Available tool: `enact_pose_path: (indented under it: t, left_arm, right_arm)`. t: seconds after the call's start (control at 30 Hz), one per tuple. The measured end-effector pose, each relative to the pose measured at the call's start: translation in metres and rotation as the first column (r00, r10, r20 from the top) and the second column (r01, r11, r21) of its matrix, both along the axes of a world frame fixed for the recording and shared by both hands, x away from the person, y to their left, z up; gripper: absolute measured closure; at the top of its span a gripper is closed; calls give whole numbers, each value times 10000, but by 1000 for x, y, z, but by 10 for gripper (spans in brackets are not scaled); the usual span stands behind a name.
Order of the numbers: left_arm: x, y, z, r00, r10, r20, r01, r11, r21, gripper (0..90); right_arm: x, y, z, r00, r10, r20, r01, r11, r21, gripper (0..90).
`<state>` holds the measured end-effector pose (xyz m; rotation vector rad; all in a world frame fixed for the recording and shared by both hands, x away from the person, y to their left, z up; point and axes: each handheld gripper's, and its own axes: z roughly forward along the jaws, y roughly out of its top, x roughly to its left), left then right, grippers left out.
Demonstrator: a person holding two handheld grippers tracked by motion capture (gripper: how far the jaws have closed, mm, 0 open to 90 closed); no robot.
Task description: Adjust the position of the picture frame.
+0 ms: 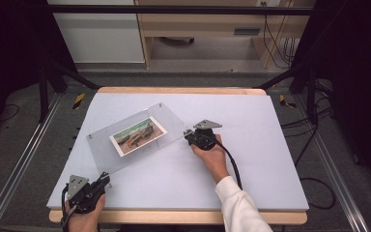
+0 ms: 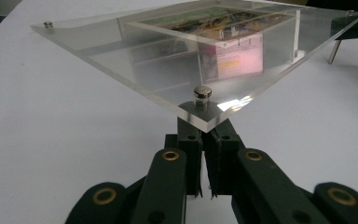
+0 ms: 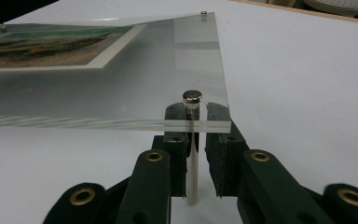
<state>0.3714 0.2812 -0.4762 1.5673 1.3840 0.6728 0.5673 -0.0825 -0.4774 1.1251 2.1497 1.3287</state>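
A clear acrylic frame (image 1: pixel 166 121) with a landscape photo (image 1: pixel 137 135) inside lies flat on the white table (image 1: pixel 251 159), raised on metal corner pins. My left gripper (image 1: pixel 105 178) is at its near-left corner. In the left gripper view the jaws (image 2: pixel 206 128) are pressed almost together under the corner pin (image 2: pixel 202 92), whose leg is hidden by the acrylic edge. My right gripper (image 1: pixel 187 135) is at the right corner. In the right gripper view its jaws (image 3: pixel 196 114) straddle the pin (image 3: pixel 192 140), the left pad touching it and a slim gap at the right pad.
The tabletop around the frame is bare white, with a wooden edge (image 1: pixel 183 216) at the front and back. Black uprights (image 1: pixel 43 92) and cables (image 1: pixel 314 145) stand beside the table on the floor.
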Motion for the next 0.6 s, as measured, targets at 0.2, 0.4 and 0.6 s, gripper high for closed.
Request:
enact_pose_path:
  t: [0.2,0.4,0.6]
  left_arm:
    - [0,0,1,10000,-30,-8,30,10000,38,845]
    - [0,0,1,10000,-31,56,31,10000,-18,845]
    - [-1,-1,2,9999,-14,157,13,10000,60,841]
  right_arm:
    - [4,4,-3,10000,25,16,-25,10000,33,804]
    - [5,4,-4,10000,-7,64,4,9990,451,838]
    - [6,3,-2,9995,115,277,-127,9990,429,843]
